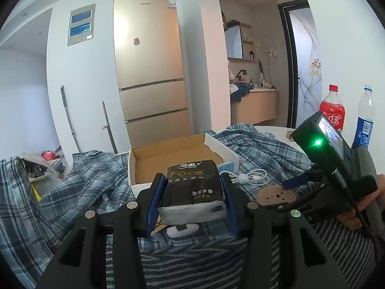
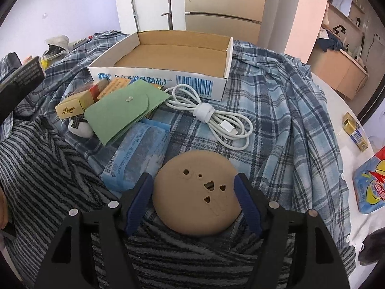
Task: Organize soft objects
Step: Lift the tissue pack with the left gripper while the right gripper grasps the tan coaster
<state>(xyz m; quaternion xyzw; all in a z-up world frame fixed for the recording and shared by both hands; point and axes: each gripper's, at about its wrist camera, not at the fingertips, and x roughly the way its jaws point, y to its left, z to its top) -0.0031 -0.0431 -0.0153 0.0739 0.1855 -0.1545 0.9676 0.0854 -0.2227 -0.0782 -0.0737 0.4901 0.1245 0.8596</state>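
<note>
Left wrist view first: the left gripper (image 1: 191, 198) is pinching a black tissue pack (image 1: 194, 187), blue pads pressed into both sides, and the open cardboard box (image 1: 134, 166) sits just beyond it on the plaid shirt (image 1: 91, 180). To finish this well, I'd say carry the pack level over the near wall and lower it flat onto the box floor before letting go, since a soft pack squeezed this way could tip. The right gripper's body shows at the right edge, angled down. Over to the right wrist view: the right gripper (image 2: 195, 198) is spread, its jaws standing either side of a tan round pad (image 2: 192, 192) lying on the striped cloth (image 2: 43, 168); whether the pads touch its edge I cannot tell. A coiled white cable (image 2: 211, 115) lies between pad and box, a green pouch (image 2: 120, 110) to the left. Centre, then close gently.
</note>
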